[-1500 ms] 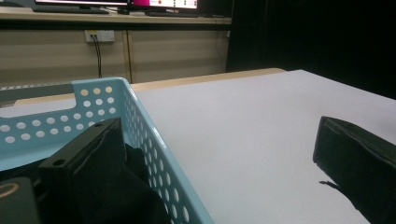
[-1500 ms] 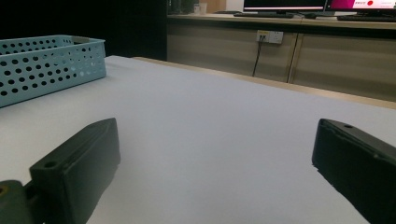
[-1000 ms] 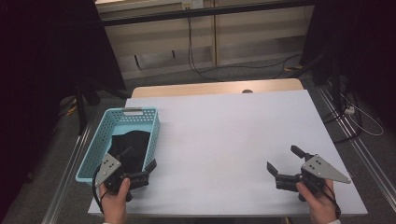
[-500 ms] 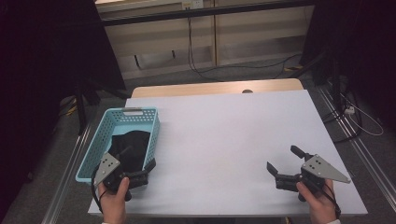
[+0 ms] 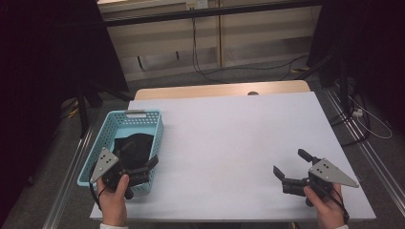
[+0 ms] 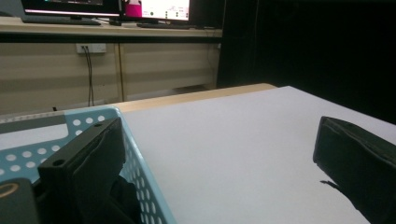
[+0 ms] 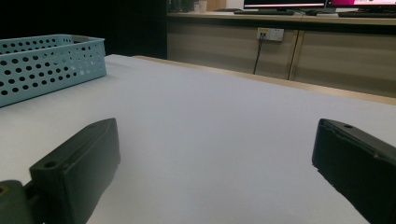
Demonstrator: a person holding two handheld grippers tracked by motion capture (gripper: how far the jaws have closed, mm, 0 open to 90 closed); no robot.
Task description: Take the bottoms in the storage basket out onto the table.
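Nothing had budged since a second earlier: left tongs [image 5: 142,163] hung wide open over the blue basket [image 5: 143,120] at lower left, black cloth [image 5: 135,145] inside ungrabbed, right tongs [image 5: 290,168] open over the desk [image 5: 229,138].

The basket [image 5: 124,125] sits at the table's [image 5: 229,138] left edge, cloth [image 5: 136,145] inside.
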